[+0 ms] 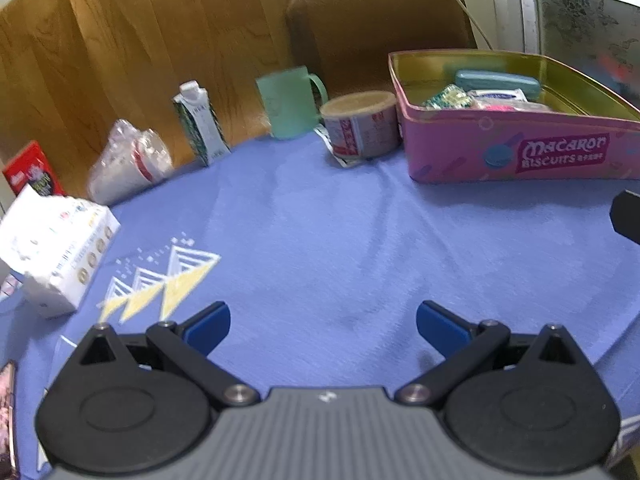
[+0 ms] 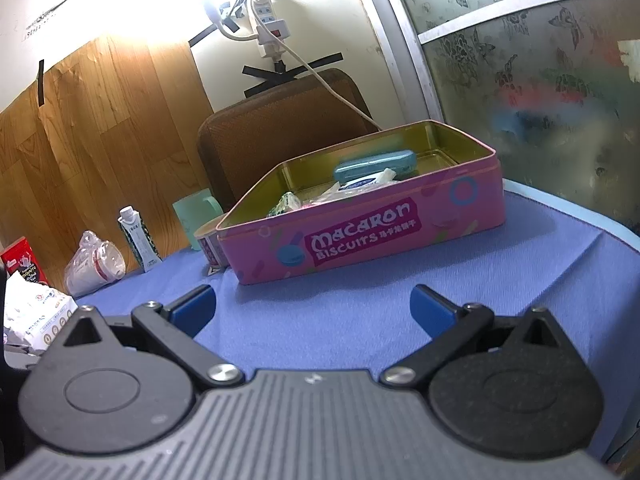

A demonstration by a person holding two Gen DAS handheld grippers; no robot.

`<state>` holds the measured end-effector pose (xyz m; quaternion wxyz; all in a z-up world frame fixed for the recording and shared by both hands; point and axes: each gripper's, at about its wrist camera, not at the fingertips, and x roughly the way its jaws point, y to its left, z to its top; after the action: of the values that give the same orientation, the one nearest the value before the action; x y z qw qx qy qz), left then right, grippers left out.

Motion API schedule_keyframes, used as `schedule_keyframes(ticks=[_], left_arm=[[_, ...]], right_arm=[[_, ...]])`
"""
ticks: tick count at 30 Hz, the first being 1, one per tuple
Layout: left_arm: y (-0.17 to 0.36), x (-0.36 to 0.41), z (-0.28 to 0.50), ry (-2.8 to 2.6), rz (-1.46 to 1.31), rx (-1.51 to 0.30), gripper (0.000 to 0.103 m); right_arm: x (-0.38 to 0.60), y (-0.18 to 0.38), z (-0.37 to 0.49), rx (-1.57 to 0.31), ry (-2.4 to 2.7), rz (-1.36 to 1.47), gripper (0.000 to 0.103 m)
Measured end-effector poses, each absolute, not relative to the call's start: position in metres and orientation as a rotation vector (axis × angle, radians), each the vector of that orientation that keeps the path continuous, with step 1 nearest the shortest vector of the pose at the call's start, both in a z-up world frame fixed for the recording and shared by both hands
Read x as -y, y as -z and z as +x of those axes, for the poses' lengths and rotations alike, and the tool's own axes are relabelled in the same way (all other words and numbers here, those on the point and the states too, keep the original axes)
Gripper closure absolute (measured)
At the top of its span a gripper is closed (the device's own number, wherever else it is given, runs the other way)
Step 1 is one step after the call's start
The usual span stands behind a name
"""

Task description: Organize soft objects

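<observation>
A pink Macaron Biscuits tin (image 1: 520,152) (image 2: 360,236) stands open on the blue cloth, far right in the left wrist view and centre in the right wrist view. Inside lie a teal case (image 1: 496,80) (image 2: 374,166), a green patterned packet (image 1: 448,98) (image 2: 286,202) and white soft packs (image 1: 500,96) (image 2: 368,182). A white tissue pack (image 1: 56,248) (image 2: 36,312) lies at the left. My left gripper (image 1: 322,326) hangs open over bare cloth, nothing between its blue pads. My right gripper (image 2: 312,306) is open too, just short of the tin's front wall.
Along the wooden back wall stand a crumpled plastic bag with cups (image 1: 128,160), a small carton (image 1: 200,124), a green mug (image 1: 288,102), a paper bowl (image 1: 360,124) and a red packet (image 1: 32,168). A brown chair back (image 1: 380,28) rises behind the table. Frosted glass stands at the right.
</observation>
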<state>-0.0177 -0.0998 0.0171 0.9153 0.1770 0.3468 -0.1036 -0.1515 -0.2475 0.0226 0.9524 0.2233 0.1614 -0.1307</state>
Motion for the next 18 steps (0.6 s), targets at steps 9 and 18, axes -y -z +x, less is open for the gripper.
schedule_keyframes(ticks=[9,18], left_arm=[[-0.0207,0.1026,-0.0214,0.187,0.398,-0.659,0.0],[-0.0158,0.1051,-0.0217,0.201,0.402,-0.692,0.0]], right_arm=[[0.2484,-0.0221,-0.1516,-0.329,0.266,0.461,0.0],[0.2504,-0.0216,-0.1526,-0.325,0.269,0.467,0.0]])
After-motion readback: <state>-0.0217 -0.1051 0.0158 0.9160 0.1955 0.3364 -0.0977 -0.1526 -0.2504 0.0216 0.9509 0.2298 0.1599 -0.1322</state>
